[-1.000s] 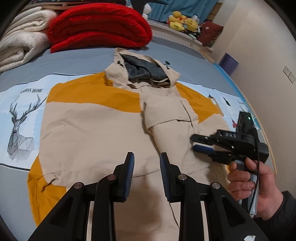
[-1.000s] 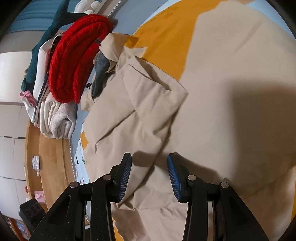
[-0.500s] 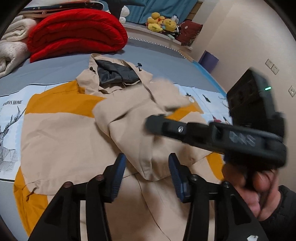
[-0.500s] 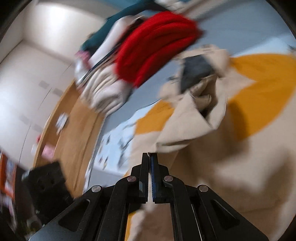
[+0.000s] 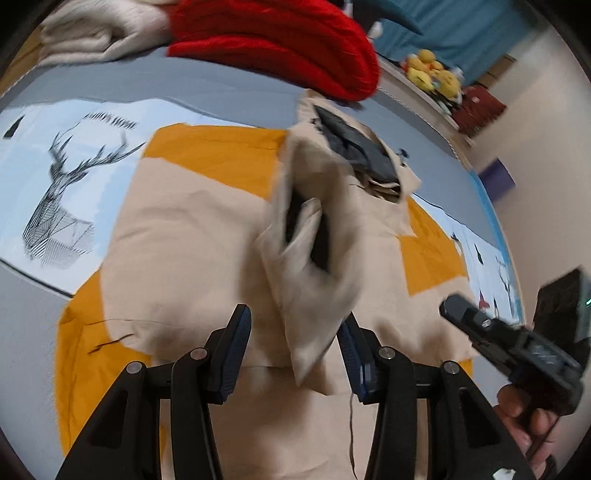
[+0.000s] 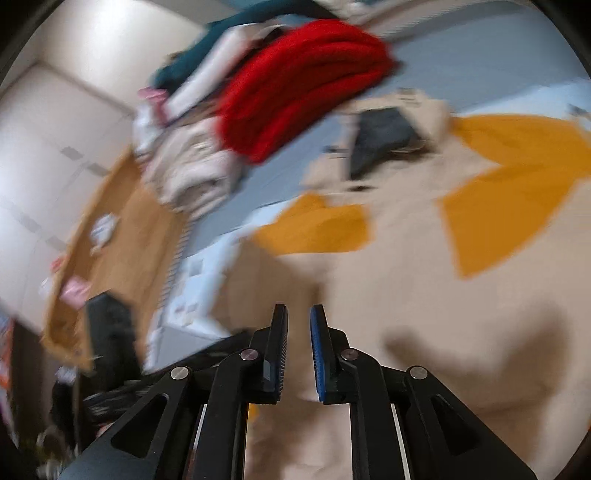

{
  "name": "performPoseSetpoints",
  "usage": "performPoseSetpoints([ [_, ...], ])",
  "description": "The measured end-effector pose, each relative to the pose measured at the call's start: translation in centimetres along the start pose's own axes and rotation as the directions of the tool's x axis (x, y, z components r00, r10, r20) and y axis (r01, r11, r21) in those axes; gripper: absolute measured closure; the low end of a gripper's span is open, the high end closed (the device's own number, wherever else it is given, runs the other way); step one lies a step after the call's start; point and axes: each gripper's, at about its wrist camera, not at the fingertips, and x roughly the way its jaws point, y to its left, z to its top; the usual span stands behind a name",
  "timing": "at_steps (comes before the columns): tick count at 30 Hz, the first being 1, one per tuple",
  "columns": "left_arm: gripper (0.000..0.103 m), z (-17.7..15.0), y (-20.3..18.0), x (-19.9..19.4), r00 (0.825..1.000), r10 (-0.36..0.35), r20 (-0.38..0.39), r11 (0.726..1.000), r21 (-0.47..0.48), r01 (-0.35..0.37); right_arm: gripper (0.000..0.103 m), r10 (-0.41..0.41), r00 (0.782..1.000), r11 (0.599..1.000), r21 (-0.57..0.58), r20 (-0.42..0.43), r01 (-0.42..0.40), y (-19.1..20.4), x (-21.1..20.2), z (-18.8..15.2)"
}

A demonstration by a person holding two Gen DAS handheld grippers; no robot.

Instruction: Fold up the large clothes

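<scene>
Left wrist: left gripper (image 5: 295, 349) released, jaws apart over beige-and-orange jacket (image 5: 192, 236) spread on bed (image 5: 229, 92), loose sleeve (image 5: 314, 258) blurred between. Right wrist: right gripper (image 6: 298, 349) jaws just reopened slightly, nothing pinched, jacket (image 6: 424, 295) below.

A grey bed (image 5: 229, 86) carries a beige-and-orange jacket (image 5: 184, 229) spread flat. A red blanket (image 5: 280, 40) and a cream blanket (image 5: 103, 33) lie behind it.
</scene>
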Motion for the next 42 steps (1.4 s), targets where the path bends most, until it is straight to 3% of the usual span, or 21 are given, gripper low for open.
performPoseSetpoints([
  [3,0.06,0.1,1.6,0.0,1.0,0.019,-0.013,0.998,-0.062,-0.02,0.089,-0.18,0.982,0.981,0.056,-0.05,0.183,-2.5,0.5,-0.3],
  [6,0.062,0.5,3.3,0.1,0.998,0.043,-0.035,0.991,-0.124,-0.047,0.089,-0.336,0.932,0.931,0.102,-0.135,0.35,-5.1,1.4,-0.8],
  [8,0.069,0.4,4.4,0.4,0.994,0.088,-0.06,0.984,-0.152,-0.096,0.089,-0.378,0.909,0.903,0.148,-0.177,0.404,-7.0,1.6,-1.2],
  [10,0.089,0.3,5.4,0.7,0.991,0.103,-0.085,0.98,-0.163,-0.116,0.089,-0.396,0.895,0.883,0.18,-0.207,0.433,-8.2,1.7,-1.5],
  [12,0.092,0.4,5.1,0.3,0.994,0.091,-0.065,0.986,-0.135,-0.099,0.089,-0.4,0.893,0.879,0.189,-0.208,0.438,-8.6,1.5,-1.6],
  [14,0.093,1.0,3.9,-1.4,0.997,0.065,0.032,0.994,-0.086,-0.062,0.089,-0.406,0.893,0.88,0.179,-0.194,0.439,-8.3,1.3,-1.3],
  [17,0.092,1.5,2.7,-3.7,0.986,0.045,0.159,0.999,-0.026,-0.041,0.089,-0.405,0.901,0.888,0.166,-0.157,0.429,-7.7,0.7,-0.8],
  [18,0.084,1.6,3.0,-3.8,0.983,0.072,0.168,0.997,-0.034,-0.067,0.089,-0.406,0.901,0.889,0.163,-0.151,0.428,-7.7,0.5,-0.9],
  [20,0.071,1.6,4.8,-2.8,0.984,0.139,0.116,0.987,-0.099,-0.128,0.087,-0.419,0.895,0.882,0.167,-0.15,0.441,-8.1,0.3,-0.8],
  [21,0.069,1.6,5.6,-2.3,0.979,0.186,0.086,0.976,-0.127,-0.174,0.086,-0.433,0.888,0.872,0.176,-0.156,0.457,-8.6,0.3,-0.9],
  [23,0.072,1.3,7.3,-2.2,0.949,0.311,0.053,0.938,-0.178,-0.297,0.086,-0.472,0.865,0.843,0.202,-0.17,0.499,-9.5,0.1,-1.0],
  [24,0.072,1.3,7.6,-2.5,0.94,0.335,0.068,0.929,-0.191,-0.317,0.086,-0.491,0.854,0.828,0.212,-0.171,0.519,-9.9,-0.1,-1.0],
  [26,0.072,1.4,7.2,-3.4,0.937,0.332,0.111,0.934,-0.175,-0.311,0.086,-0.515,0.842,0.816,0.21,-0.159,0.539,-10.1,-0.5,-0.8],
  [28,0.072,1.6,6.1,-3.0,0.944,0.307,0.119,0.949,-0.114,-0.294,0.086,-0.537,0.833,0.813,0.182,-0.133,0.553,-9.6,-0.9,-0.4],
  [30,0.072,1.1,5.7,-1.5,0.959,0.274,0.064,0.959,-0.094,-0.268,0.086,-0.568,0.816,0.806,0.131,-0.107,0.577,-8.9,-1.0,0.0],
  [32,0.072,0.7,6.5,0.2,0.973,0.232,-0.021,0.964,-0.131,-0.232,0.083,-0.602,0.791,0.789,0.076,-0.107,0.61,-8.6,-0.7,0.1],
  [34,0.072,0.1,7.4,2.1,0.961,0.253,-0.112,0.952,-0.148,-0.268,0.081,-0.638,0.759,0.764,0.016,-0.129,0.645,-8.8,0.0,0.0],
  [36,0.072,-0.3,8.3,3.1,0.941,0.295,-0.167,0.935,-0.155,-0.32,0.081,-0.653,0.743,0.752,-0.014,-0.149,0.658,-9.1,0.5,0.0],
  [38,0.072,-0.4,8.4,3.0,0.945,0.282,-0.167,0.934,-0.175,-0.31,0.081,-0.665,0.731,0.743,-0.04,-0.156,0.668,-9.1,0.8,-0.1],
  [42,0.072,0.5,6.5,1.7,0.945,0.317,-0.081,0.941,-0.095,-0.324,0.081,-0.677,0.728,0.736,-0.088,-0.109,0.671,-7.8,0.3,0.1],
])
